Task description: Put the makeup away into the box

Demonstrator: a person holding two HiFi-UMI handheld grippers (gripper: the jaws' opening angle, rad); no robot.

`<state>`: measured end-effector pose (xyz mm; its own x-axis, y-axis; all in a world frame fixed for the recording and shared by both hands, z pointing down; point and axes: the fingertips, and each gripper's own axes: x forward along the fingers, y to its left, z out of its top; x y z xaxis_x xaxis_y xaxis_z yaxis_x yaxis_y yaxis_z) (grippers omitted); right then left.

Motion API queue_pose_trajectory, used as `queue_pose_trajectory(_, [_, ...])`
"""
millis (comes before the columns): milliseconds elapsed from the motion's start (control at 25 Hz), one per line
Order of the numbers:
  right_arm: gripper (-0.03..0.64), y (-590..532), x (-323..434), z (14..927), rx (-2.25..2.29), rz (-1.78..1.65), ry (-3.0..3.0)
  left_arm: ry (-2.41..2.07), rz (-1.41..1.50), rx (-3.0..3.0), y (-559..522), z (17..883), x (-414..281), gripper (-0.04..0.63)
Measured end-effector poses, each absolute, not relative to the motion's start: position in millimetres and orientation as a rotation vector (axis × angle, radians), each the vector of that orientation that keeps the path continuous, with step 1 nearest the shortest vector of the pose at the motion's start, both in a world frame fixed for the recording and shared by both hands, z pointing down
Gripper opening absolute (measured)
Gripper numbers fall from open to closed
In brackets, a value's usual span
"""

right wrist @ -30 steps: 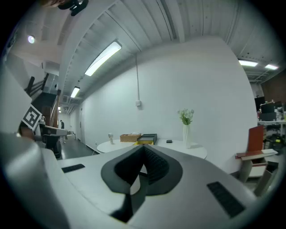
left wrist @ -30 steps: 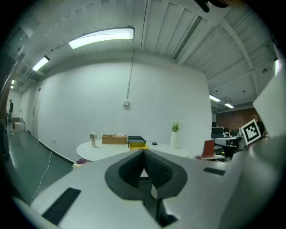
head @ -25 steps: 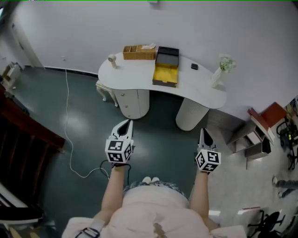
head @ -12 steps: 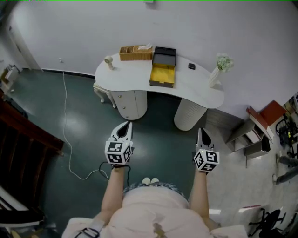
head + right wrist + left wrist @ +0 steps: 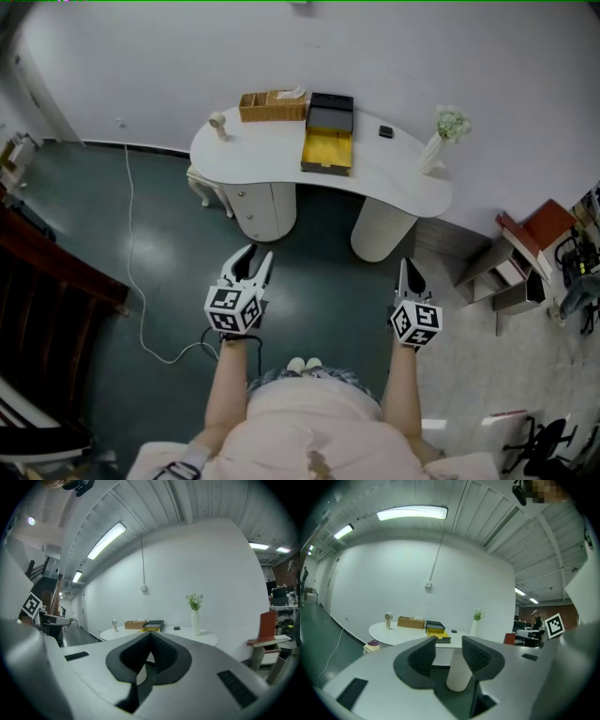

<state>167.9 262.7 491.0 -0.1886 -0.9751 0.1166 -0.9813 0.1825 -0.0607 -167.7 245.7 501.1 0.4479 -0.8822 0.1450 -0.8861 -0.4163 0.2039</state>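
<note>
The box (image 5: pixel 327 150) stands open on the white table (image 5: pixel 281 155) by the far wall, black outside, yellow inside, its lid (image 5: pixel 334 105) raised behind it. It is also small in the left gripper view as the box (image 5: pixel 436 631) and in the right gripper view as the box (image 5: pixel 153 626). A small black item (image 5: pixel 385 132) lies on the table right of the box. Both grippers hang over the green floor, well short of the table. My left gripper (image 5: pixel 255 262) is opening, its jaws a little apart with nothing between them (image 5: pixel 448 644). My right gripper (image 5: pixel 408 269) is shut and empty (image 5: pixel 151 641).
A wicker basket (image 5: pixel 272 105) sits left of the box, a small stand-like object (image 5: pixel 219 124) at the table's left end, and a white vase with flowers (image 5: pixel 441 141) at its right. A white cable (image 5: pixel 136 281) trails across the floor. Shelving and a red item (image 5: pixel 525 253) stand at the right.
The left gripper's jaws have parted from shut to slightly apart, and that gripper has tilted a little. The right gripper has kept still.
</note>
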Motion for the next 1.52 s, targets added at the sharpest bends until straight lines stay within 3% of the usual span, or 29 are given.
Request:
queue_pose_trajectory(120, [0.015, 262.1, 165.9, 490.6, 1.972, 0.189, -2.377, -1.495, -0.014, 2.458, 244.7, 499.4, -168.0, 0.295])
queue_pose_trajectory(320, [0.015, 263.4, 159.7, 491.7, 1.965, 0.204, -2.386, -1.484, -0.082, 2.451, 243.4, 497.5, -176.1, 0.367])
queue_pose_trajectory(1040, [0.015, 264.2, 154.2, 508.7, 2.048, 0.246, -2.349, -1.407, -0.016, 2.542, 217.5, 503.8, -167.5, 0.379])
queue_pose_trajectory(1520, [0.015, 172.3, 165.9, 511.1, 2.062, 0.238, -2.346, -1.408, 0.0, 2.541, 124.2, 511.3, -155.9, 0.379])
